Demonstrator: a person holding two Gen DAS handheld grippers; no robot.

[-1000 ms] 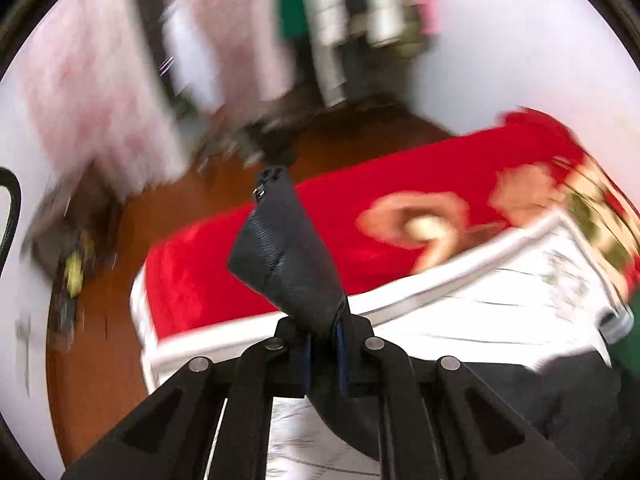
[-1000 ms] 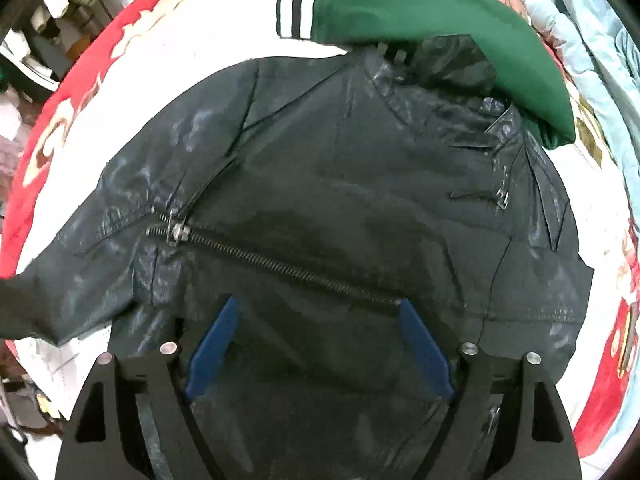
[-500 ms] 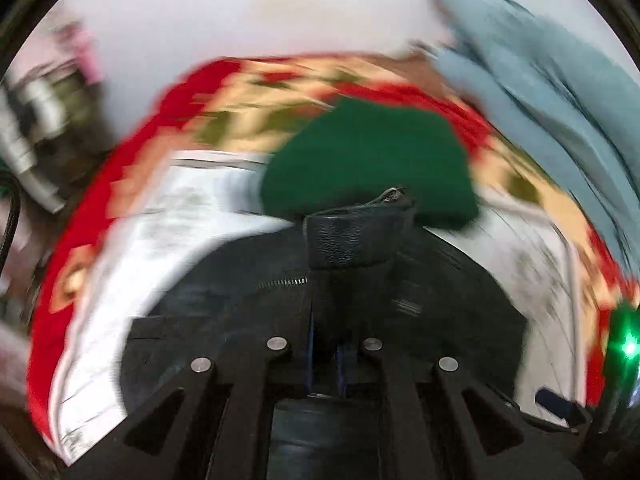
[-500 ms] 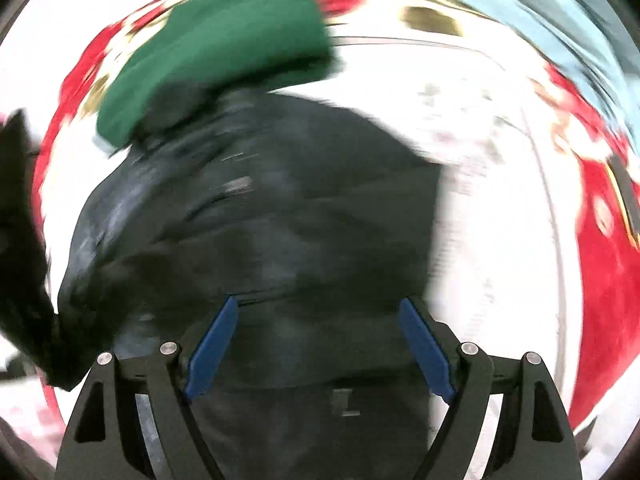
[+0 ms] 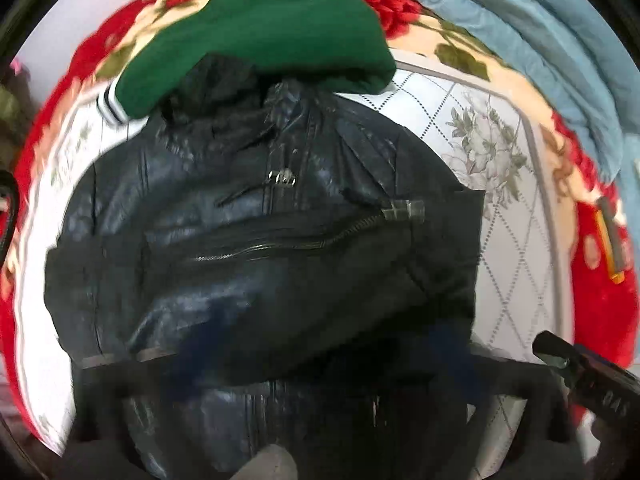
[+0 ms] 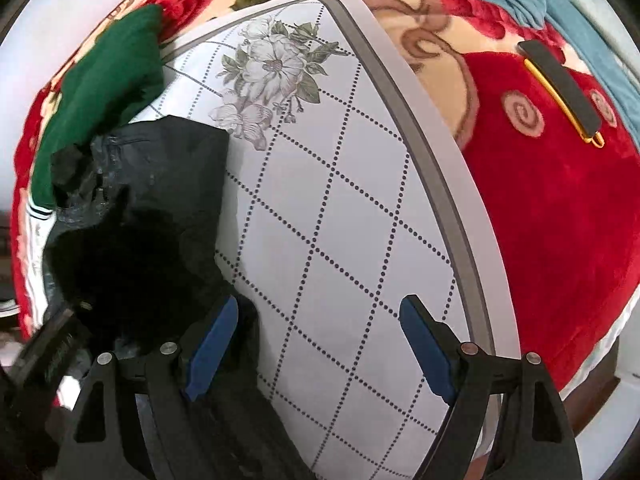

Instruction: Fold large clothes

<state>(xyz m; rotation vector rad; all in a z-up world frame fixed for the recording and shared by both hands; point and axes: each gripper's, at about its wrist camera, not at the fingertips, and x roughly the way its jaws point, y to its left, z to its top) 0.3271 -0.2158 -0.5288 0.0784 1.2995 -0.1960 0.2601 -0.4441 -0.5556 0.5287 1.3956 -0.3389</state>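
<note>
Left wrist view is showing the black leather jacket (image 5: 264, 248) lying across the white quilted sheet (image 5: 516, 216), a sleeve folded over its front, collar tucked under the green sweater (image 5: 260, 36) at the sheet's far edge. The left gripper (image 5: 320, 364) is smeared by blur at the bottom of this view, so whether it is clenched or released cannot be told. Right wrist view is showing only the jacket's (image 6: 152, 208) right part, near the sheet's (image 6: 352, 216) left side. The right gripper (image 6: 320, 344) is hanging released, blue pads (image 6: 212, 344) wide apart, over bare sheet beside the jacket. This view alone is showing a black-and-gold clip (image 6: 560, 92) lying on the red floral blanket (image 6: 560, 220)
</note>
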